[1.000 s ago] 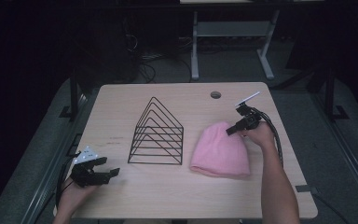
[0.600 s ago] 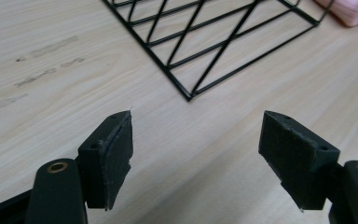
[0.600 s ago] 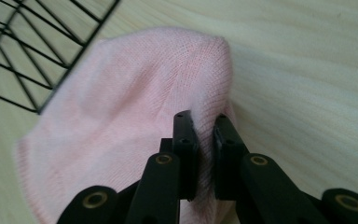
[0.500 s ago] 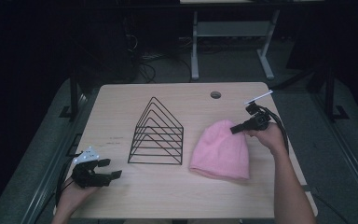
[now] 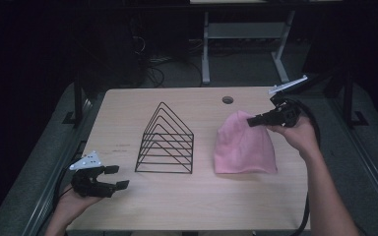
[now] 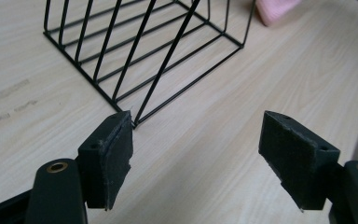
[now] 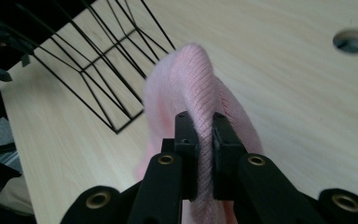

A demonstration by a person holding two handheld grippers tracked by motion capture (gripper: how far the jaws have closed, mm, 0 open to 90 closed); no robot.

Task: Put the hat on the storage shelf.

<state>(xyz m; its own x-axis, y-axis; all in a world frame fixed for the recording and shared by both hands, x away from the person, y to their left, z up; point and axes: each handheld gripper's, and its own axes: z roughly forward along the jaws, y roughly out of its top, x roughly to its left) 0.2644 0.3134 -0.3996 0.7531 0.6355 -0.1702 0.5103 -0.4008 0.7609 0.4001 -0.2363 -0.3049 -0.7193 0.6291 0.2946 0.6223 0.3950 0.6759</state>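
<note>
A pink knitted hat lies on the right half of the wooden table. My right gripper is shut on a fold of the hat near its crown, and that part is lifted off the table. In the right gripper view the knit is pinched between the two jaws. A black wire rack of triangular frames stands in the middle of the table. Near the front left corner my left gripper rests low over the wood, open, its pads wide apart with nothing between them. The rack's near corner lies just past them.
A round cable hole sits in the table near its far edge, behind the hat. A white frame stands on the floor beyond the table. Cables trail from both grippers off the table's sides. Bare wood lies in front of the rack.
The right gripper has moved right and slightly up, drawing the hat's crown up with it. The left gripper has hardly moved.
</note>
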